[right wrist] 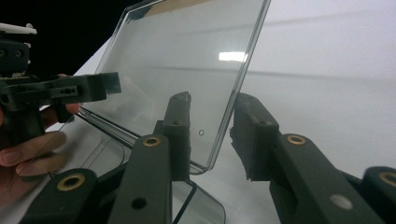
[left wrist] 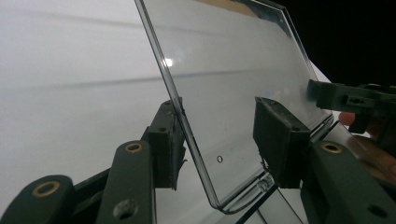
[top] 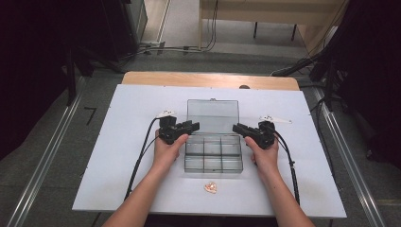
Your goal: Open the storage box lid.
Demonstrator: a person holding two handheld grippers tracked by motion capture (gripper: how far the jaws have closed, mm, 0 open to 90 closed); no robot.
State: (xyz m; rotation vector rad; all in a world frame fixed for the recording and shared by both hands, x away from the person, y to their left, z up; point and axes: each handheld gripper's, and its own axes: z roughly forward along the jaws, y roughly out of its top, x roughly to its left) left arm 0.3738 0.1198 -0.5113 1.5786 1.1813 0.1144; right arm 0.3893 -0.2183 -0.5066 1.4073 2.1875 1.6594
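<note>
No readable text, label, brand, number or sign appears anywhere in these views.

Bystanders around the white surface

A small orange-and-white trinket (top: 210,187) lies near the front edge of the white surface (top: 123,156), about midway along that edge; what it is cannot be told at this size. The white sheet rests on a wooden top whose bare strip (top: 208,79) shows along the far edge, with a small dark spot (top: 244,87) on it. Beyond that, a grey floor (top: 184,56) carries loose cables (top: 156,48), and a pale wooden bench (top: 269,12) stands farther back. Metal rails (top: 45,156) run along the floor past the left and right edges, and black drapes (top: 33,61) hang on both sides.
</note>
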